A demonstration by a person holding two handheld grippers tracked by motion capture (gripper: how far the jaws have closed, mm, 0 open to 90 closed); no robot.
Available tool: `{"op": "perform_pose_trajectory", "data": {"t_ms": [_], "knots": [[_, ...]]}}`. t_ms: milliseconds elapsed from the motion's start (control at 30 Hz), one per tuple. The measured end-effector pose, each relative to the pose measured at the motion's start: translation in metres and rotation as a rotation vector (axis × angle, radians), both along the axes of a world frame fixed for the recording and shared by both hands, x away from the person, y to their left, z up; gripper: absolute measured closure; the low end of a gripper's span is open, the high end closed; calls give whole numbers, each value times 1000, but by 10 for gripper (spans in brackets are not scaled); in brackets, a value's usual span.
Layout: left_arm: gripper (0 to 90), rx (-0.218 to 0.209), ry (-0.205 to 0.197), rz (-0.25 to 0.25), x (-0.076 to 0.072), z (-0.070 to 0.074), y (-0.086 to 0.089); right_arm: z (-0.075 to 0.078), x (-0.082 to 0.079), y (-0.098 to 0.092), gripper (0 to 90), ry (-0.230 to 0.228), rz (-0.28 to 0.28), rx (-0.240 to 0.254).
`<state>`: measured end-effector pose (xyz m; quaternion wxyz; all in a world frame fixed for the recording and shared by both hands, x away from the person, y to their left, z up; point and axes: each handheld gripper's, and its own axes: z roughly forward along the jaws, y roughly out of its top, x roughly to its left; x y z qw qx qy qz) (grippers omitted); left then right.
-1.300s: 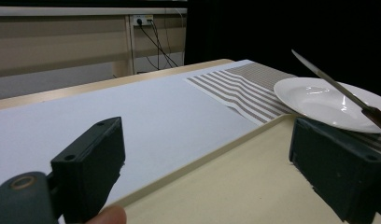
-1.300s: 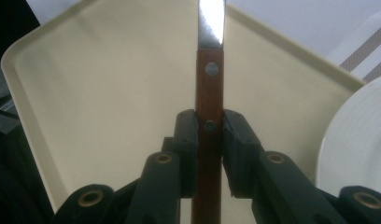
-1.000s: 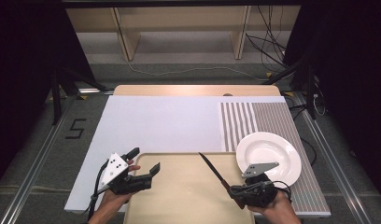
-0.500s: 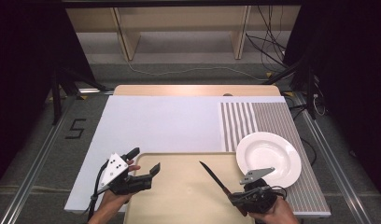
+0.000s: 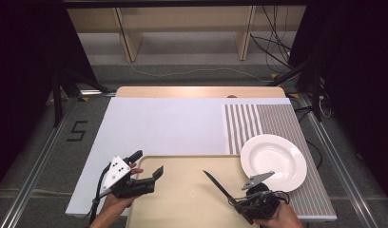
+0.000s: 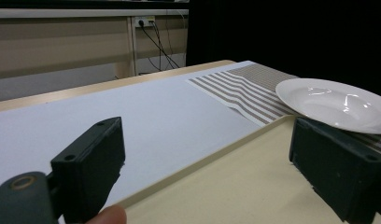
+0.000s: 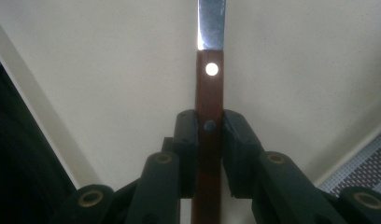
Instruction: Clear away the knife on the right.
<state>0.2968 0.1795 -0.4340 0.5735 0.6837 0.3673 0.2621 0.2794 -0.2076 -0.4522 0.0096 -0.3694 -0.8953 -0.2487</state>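
Dark curtains flank pale shelving behind the table. A white mat and striped cloth cover it. The beige tray lies beneath both grippers. Right gripper clamps a wooden-handled knife; left gripper gapes empty, white plate beyond its far jaw.

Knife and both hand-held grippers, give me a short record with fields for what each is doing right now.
right hand-held gripper: shut on the knife handle
knife: blade points up-left over the beige board
left hand-held gripper: open, nothing between its jaws, at the board's left edge
plate: white, empty, on the striped mat
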Motion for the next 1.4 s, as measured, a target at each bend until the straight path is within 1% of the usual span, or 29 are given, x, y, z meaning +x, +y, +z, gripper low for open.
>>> {"op": "perform_pose_trajectory", "data": {"t_ms": [100, 333, 433, 500, 567, 600, 667, 700, 733, 800, 867, 933, 1000, 1033, 1100, 1200, 1267, 1333, 1400], "knots": [[105, -1, 2, 1, 0, 0, 0, -1, 0, 2, 772, 3, 8, -21], [104, -1, 1, 1, 0, 0, 0, -6, -2, 11, 770, 17, 22, -86], [105, 0, -1, -3, 0, 0, 0, -6, -3, 13, 766, 15, 28, -99], [105, -2, 0, -4, 0, 0, 0, -6, -2, 13, 742, 16, 36, -99], [105, -2, 0, -2, 0, 0, 0, -5, 0, 15, 598, 23, 39, -92], [105, -2, -1, -3, 0, 0, 0, -3, 1, 15, 575, 11, 34, -78], [105, -4, -1, -3, 0, 0, 0, 3, 2, 14, 571, -34, 40, -32], [105, -4, 0, -4, 0, 0, 0, 5, 2, 15, 582, -55, 48, -14], [105, -3, 1, -5, 0, 0, -1, 7, 2, 16, 616, -81, 61, -6], [105, -2, 2, -6, 0, 0, -1, 8, 2, 19, 705, -123, 93, 25], [105, -2, 1, -7, 0, 0, -1, 9, 4, 23, 787, -138, 119, 38], [105, -1, 2, -4, 0, 0, -1, 7, 4, 27, 842, -136, 154, 44], [105, -2, 3, -4, 0, 0, -1, 4, 3, 30, 874, -127, 184, 32], [105, -3, 2, -5, 0, 0, -1, 2, 3, 32, 887, -128, 210, 19], [105, -4, 3, -7, 0, 0, -1, 0, 2, 35, 900, -125, 228, 8], [105, 2, 3, -10, 0, 0, -1, -4, 2, 38, 900, -115, 246, -16], [105, 2, 3, -9, 0, 0, -1, -8, 2, 40, 900, -109, 262, -44], [106, 2, 3, -9, 0, 0, -1, -11, 1, 42, 900, -110, 263, -76], [105, -3, 3, -9, -1, 0, -1, -11, 2, 42, 900, -107, 263, -77]]}}
